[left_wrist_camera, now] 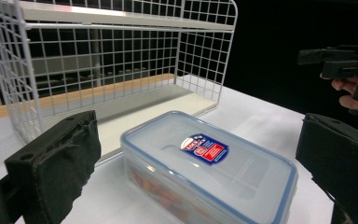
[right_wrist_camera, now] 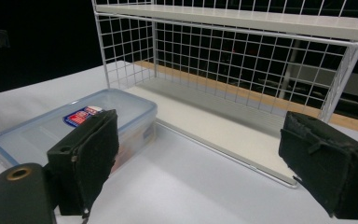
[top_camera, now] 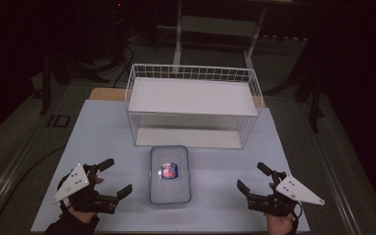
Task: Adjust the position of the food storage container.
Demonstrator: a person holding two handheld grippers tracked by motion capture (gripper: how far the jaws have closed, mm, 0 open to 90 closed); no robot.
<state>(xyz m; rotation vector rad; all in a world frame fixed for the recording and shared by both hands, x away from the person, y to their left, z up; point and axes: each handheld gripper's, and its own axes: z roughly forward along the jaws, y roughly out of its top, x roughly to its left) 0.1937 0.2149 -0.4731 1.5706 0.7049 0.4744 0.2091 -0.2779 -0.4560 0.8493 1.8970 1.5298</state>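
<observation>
Food container (top_camera: 170, 175) w/ clear lid, blue rim, red-blue label, on white table (top_camera: 215, 166) betw. left gripper (top_camera: 115, 177) and right gripper (top_camera: 255, 178), both w/ jaws apart, nothing held, just before wire shelf rack (top_camera: 194, 105), left gripper view adds reddish contents.

Each hand-held gripper, left (top_camera: 111, 177) and right (top_camera: 255, 178), is a matte black frame with two blocky jaws faced in rough, worn black foam pads (left_wrist_camera: 58, 165), topped by a pale grey three-cornered plate (top_camera: 71, 183) dotted with small dark screw holes. A brass-coloured ring (right_wrist_camera: 18, 174) is set in the right one's black body. A dark sleeve (top_camera: 73, 224) covers the person's left wrist.
</observation>
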